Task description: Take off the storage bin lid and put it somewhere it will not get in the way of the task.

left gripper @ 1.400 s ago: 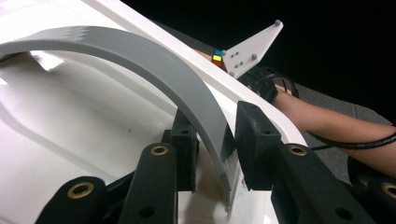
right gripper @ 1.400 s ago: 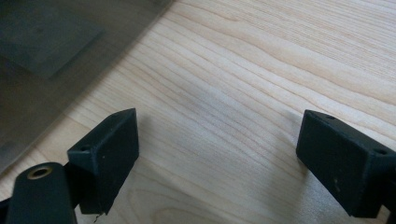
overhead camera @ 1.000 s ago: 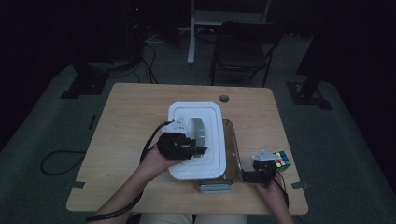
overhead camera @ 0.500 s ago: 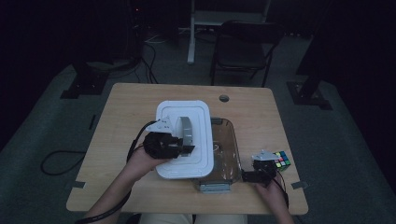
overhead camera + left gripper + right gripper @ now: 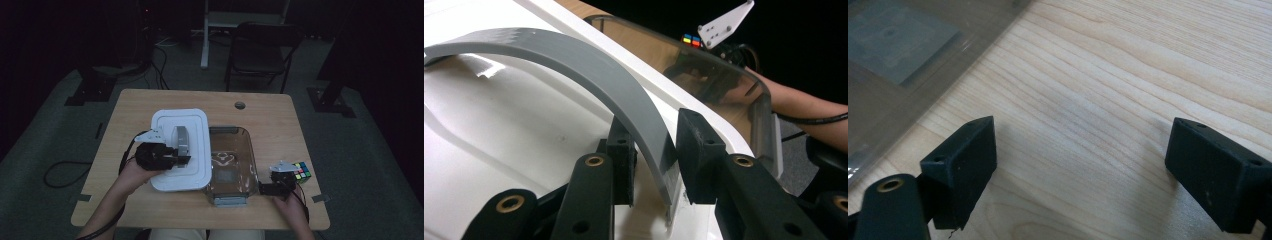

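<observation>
From the high view I count one white lid, one clear container, one Rubik's cube and two grippers on the wooden table; the lid lies left of the container, overlapping its rim.

Left gripper view: my left gripper pinches the lid's one grey handle.

Right gripper view: my right gripper stands spread over bare table beside the container.

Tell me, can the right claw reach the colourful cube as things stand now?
Probably yes: the right claw is open, and the cube lies on bare table right beside that hand, nothing between.
</observation>
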A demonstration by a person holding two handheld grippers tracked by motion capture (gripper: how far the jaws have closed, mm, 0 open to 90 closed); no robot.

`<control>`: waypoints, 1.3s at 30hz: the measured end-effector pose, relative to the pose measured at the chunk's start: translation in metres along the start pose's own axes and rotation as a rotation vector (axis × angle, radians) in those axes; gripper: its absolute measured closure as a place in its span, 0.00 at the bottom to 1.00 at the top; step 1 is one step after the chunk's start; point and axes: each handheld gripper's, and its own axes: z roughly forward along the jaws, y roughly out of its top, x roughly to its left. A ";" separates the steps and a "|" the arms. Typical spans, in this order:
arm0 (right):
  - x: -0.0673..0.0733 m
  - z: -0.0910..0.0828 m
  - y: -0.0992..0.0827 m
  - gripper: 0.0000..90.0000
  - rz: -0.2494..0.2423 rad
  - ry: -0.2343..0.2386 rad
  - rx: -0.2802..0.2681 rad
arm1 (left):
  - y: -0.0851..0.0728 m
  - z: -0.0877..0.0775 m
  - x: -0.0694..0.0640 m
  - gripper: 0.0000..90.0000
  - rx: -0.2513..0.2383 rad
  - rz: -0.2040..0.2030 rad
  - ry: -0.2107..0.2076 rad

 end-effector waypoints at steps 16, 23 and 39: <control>0.000 0.000 0.000 0.14 0.001 0.000 -0.001 | -0.031 -0.015 0.023 0.79 -0.037 -0.055 -0.037; 0.000 0.000 0.000 0.14 0.000 0.000 -0.001 | -0.052 -0.005 0.034 0.78 -0.009 -0.066 -0.091; 0.000 0.000 0.000 0.14 0.001 0.000 0.000 | -0.091 0.037 0.056 0.78 0.063 -0.101 -0.114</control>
